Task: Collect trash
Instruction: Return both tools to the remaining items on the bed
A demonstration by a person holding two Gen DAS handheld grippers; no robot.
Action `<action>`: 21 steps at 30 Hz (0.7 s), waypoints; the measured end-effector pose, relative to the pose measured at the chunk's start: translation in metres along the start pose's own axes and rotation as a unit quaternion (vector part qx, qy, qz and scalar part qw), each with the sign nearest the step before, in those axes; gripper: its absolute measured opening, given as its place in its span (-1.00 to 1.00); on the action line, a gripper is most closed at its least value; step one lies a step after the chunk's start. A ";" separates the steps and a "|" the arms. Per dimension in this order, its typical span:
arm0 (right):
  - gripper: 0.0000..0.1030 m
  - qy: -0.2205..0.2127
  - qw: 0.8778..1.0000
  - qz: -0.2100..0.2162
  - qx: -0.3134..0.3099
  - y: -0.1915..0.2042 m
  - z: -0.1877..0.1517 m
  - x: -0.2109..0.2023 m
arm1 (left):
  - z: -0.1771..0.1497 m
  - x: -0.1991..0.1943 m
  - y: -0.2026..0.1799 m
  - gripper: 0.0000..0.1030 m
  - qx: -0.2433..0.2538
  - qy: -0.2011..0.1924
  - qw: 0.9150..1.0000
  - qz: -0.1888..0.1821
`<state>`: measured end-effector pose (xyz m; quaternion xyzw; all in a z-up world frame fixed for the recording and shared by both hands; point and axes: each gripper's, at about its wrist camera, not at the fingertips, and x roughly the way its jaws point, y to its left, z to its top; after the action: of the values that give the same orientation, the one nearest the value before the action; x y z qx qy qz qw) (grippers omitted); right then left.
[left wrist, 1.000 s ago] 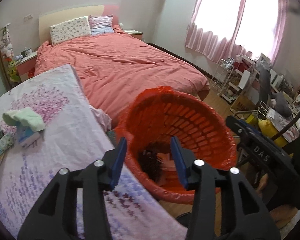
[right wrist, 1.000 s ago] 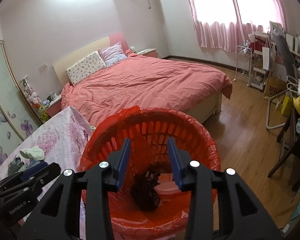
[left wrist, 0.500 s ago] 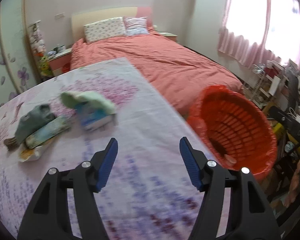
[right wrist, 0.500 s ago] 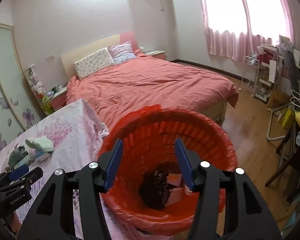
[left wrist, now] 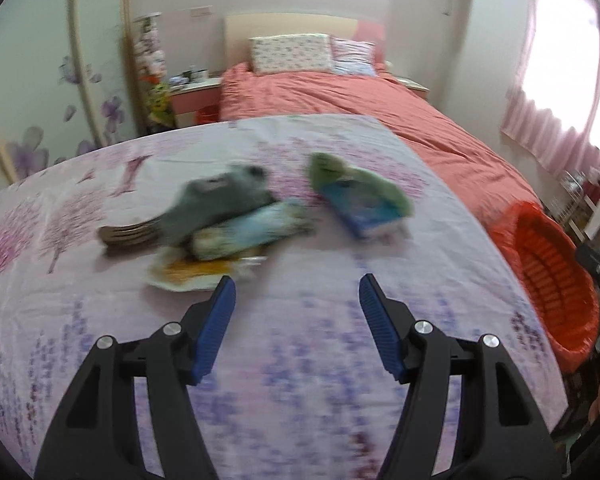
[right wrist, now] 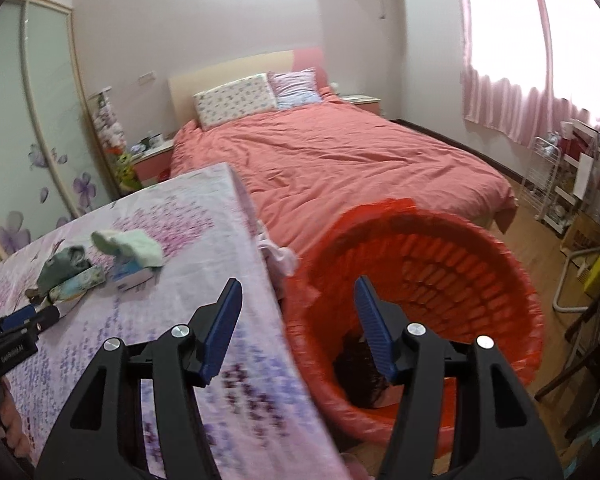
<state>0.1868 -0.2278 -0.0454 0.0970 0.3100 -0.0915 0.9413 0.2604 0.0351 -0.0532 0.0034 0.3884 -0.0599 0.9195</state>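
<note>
Several pieces of trash lie on the flowered tablecloth (left wrist: 300, 360): a grey-green wad (left wrist: 220, 200), a pale blue wrapper roll (left wrist: 248, 232), a yellow-white wrapper (left wrist: 192, 272), a blue packet (left wrist: 364, 212) under a green cloth (left wrist: 356, 180). My left gripper (left wrist: 294, 304) is open and empty, just short of them. The red basket (right wrist: 440, 280) stands beside the table, dark trash (right wrist: 360, 376) in its bottom. My right gripper (right wrist: 298, 306) is open and empty over the table edge and the basket rim. The basket also shows in the left wrist view (left wrist: 548, 272).
A bed with a salmon cover (right wrist: 340, 160) lies behind the table. A pink cloth (right wrist: 278, 256) hangs between table and basket. A wire rack (right wrist: 548, 184), chair legs and clutter stand at the right on the wood floor. A wardrobe (right wrist: 28, 120) is at the left.
My left gripper swung from over the basket to the left, over the table and toward the trash pile. My right gripper opened wider and shifted left to the table edge.
</note>
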 end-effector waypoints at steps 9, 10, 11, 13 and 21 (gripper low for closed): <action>0.14 0.026 0.997 0.058 -0.035 0.065 -0.001 0.023 | 0.006 0.001 0.064 0.23 -0.047 -0.008 0.998 0.039; 0.14 0.029 0.997 0.065 -0.039 0.074 0.000 0.027 | 0.006 0.002 0.069 0.23 -0.050 -0.009 0.998 0.041; 0.14 0.032 0.996 0.071 -0.044 0.083 0.001 0.032 | 0.006 0.003 0.073 0.23 -0.052 -0.009 0.998 0.042; 0.14 0.038 0.994 0.084 -0.050 0.098 0.004 0.040 | 0.006 0.006 0.080 0.23 -0.057 -0.011 0.997 0.046; 0.13 0.044 0.989 0.113 -0.082 0.150 0.018 0.076 | 0.005 0.012 0.103 0.23 -0.076 -0.012 0.996 0.051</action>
<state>0.2919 -0.0960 -0.0578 0.0581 0.3446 0.0450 0.9359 0.2835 0.1358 -0.0623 -0.0476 0.3797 0.0163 0.9238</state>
